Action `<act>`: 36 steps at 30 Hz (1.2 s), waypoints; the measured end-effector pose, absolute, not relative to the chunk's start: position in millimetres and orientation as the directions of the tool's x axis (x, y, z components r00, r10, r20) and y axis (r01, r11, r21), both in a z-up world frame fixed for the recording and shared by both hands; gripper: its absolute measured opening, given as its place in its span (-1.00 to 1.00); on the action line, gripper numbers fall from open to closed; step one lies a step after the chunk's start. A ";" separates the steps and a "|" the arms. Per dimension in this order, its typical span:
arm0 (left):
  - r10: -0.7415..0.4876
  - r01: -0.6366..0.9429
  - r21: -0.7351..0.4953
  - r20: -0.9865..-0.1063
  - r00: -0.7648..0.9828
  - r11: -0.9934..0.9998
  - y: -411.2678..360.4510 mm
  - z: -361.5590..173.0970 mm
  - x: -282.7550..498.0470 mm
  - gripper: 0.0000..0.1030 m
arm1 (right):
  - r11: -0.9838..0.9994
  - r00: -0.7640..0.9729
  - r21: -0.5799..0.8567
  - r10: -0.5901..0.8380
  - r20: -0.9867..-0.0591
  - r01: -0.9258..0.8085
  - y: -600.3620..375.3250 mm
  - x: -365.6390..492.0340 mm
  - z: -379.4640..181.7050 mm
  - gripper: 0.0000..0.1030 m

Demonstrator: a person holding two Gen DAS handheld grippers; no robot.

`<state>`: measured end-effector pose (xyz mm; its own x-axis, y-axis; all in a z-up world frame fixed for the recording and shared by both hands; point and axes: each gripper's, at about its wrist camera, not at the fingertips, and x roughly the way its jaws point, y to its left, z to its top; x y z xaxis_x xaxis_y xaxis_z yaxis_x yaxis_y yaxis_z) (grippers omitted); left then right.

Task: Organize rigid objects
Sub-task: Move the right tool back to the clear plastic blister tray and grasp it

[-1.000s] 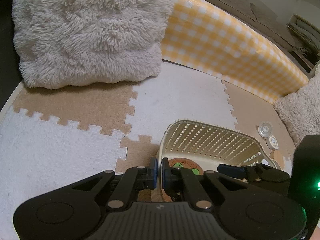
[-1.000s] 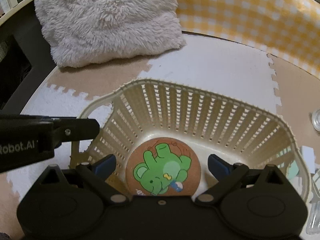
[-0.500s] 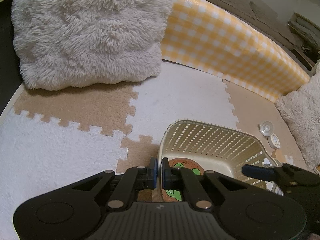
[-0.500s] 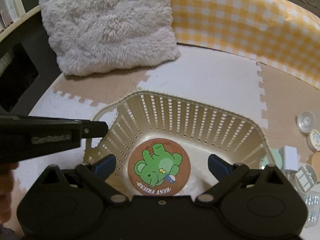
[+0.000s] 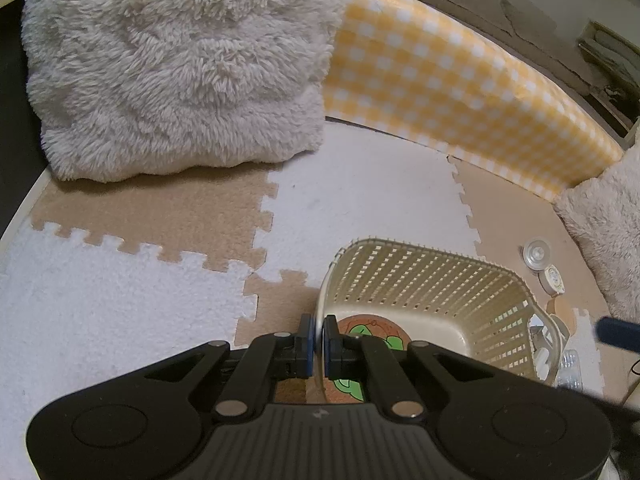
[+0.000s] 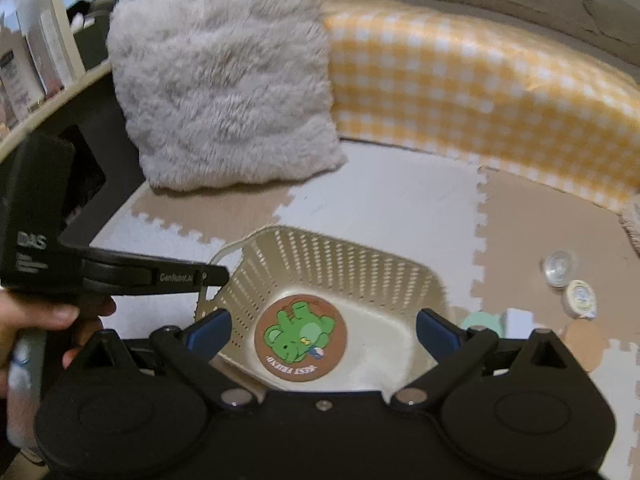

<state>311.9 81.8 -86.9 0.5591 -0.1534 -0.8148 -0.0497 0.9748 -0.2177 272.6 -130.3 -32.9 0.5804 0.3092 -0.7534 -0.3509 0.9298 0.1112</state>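
A cream slotted plastic basket (image 5: 432, 284) (image 6: 320, 256) stands on the foam mat. A round brown coaster with a green bear (image 6: 300, 334) (image 5: 376, 330) lies flat on its floor. My left gripper (image 5: 319, 340) is shut on the basket's left rim; it shows from the side in the right wrist view (image 6: 216, 274). My right gripper (image 6: 320, 326) is open and empty, above the basket's near side. Small loose items lie right of the basket: a clear round lid (image 6: 559, 266) (image 5: 536, 252), a white round tin (image 6: 579, 298) (image 5: 552, 278) and a tan round coaster (image 6: 584, 340).
A shaggy white pillow (image 5: 176, 68) (image 6: 224, 80) leans at the back left. A yellow checked bolster (image 5: 460, 88) (image 6: 480, 92) runs along the back. A second fluffy pillow (image 5: 604, 232) lies at the far right. The mat is beige and white puzzle tiles (image 5: 360, 200).
My right gripper has risen and pulled back from the basket, so the coaster and basket look smaller. The left gripper stays shut on the rim.
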 end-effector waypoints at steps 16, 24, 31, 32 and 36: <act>-0.154 -0.041 -0.213 -0.814 0.561 0.976 80.2 -87.5 311.9 -0.91 | 0.997 0.726 0.075 0.073 -0.684 -0.030 -263.6 266.2 -20.1 1.00; -0.153 -0.037 -0.209 -0.816 0.557 0.977 80.2 -88.8 312.0 -0.91 | 0.987 0.701 0.045 -0.076 -0.709 0.153 -313.7 270.0 -69.7 1.00; -0.153 -0.034 -0.206 -0.818 0.555 0.978 79.8 -89.1 311.5 -0.91 | 0.991 0.611 0.040 -0.047 -0.791 0.128 -327.5 283.8 -119.2 1.00; -0.153 -0.033 -0.205 -0.818 0.554 0.978 79.6 -89.3 311.4 -0.91 | 0.992 0.608 0.039 -0.042 -0.793 0.120 -328.5 285.0 -124.7 1.00; -0.152 -0.030 -0.202 -0.820 0.551 0.979 79.4 -89.9 311.0 -0.91 | 0.995 0.585 0.002 -0.056 -0.809 0.097 -330.1 291.5 -144.8 1.00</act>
<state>311.0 79.4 -89.9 0.5511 -0.1523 -0.8205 -0.0298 0.9790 -0.2017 291.5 -330.1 -144.8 0.5852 -0.0559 -0.8090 0.0973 0.9953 0.0015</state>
